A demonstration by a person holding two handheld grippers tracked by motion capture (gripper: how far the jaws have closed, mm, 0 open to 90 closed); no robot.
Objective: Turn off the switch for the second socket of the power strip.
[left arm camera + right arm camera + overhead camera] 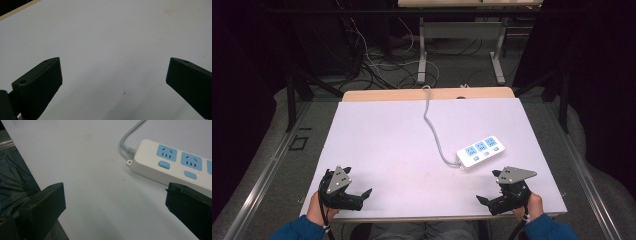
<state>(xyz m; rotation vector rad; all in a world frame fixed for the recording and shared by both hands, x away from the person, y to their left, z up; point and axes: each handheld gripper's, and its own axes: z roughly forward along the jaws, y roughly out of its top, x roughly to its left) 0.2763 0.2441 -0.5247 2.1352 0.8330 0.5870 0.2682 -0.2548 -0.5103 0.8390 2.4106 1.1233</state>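
Power strip (pixel 480 151), white with three blue sockets, lies on our table (pixel 387 145) just beyond our right gripper (pixel 490 200), whose jaws stand spread and hold nothing. Well apart from the strip, our left gripper (pixel 362 196) hovers spread wide too. Its grey cord (pixel 433 131) runs from the strip to the table's far edge.

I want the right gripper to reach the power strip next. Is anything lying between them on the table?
Nothing visible does. The right gripper is open near the table's front edge, and the power strip lies just beyond it, with bare table between them. The strip's grey cable runs off from its far-left end toward the back.
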